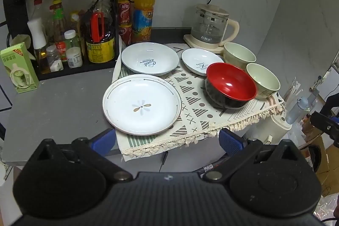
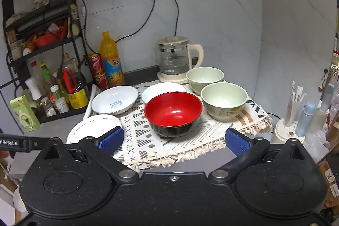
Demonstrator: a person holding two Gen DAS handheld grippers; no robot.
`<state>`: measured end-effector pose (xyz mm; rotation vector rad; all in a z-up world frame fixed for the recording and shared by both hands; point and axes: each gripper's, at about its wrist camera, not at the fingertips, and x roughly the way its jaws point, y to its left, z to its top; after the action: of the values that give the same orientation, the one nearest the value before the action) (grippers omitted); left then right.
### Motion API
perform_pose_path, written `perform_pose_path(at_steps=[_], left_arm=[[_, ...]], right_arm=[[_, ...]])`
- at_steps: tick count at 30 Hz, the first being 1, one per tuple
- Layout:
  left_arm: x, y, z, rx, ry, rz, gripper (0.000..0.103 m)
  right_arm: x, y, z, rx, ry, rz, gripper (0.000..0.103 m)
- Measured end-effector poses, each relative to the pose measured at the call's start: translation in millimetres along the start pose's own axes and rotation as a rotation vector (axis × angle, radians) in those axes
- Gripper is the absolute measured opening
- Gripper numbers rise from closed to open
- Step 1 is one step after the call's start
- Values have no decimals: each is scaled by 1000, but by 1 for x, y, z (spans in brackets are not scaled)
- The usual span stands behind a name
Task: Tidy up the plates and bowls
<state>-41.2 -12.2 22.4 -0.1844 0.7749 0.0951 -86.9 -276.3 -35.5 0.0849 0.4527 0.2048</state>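
Crockery before sorting: nothing is stacked yet, so you have the whole task left. Your left gripper (image 1: 167, 141) and right gripper (image 2: 173, 142) both hold their fingers spread wide and empty, short of the patterned cloth (image 1: 197, 107) on the counter (image 1: 55, 103). Ahead of your left fingers lies the flower plate (image 1: 142, 104), with two deeper white plates (image 1: 150, 60) (image 1: 201, 61) beyond. Ahead of your right fingers sits the red bowl (image 2: 173, 112); two green bowls (image 2: 224, 100) (image 2: 204, 78) stand beyond it, toward the right finger's side.
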Motion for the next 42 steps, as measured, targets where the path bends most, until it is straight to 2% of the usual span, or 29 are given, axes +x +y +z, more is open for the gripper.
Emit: perform_pose_path(at_steps=[11, 18, 42], left_arm=[[-14, 0, -3, -38, -10, -1, 103], [-18, -3, -4, -39, -22, 29, 103], [-16, -9, -7, -62, -25, 61, 103]], right_arm=[[-6, -4, 2, -19, 10, 17, 103], [-2, -5, 2, -15, 28, 34, 103], [1, -15, 2, -42, 26, 43, 103]])
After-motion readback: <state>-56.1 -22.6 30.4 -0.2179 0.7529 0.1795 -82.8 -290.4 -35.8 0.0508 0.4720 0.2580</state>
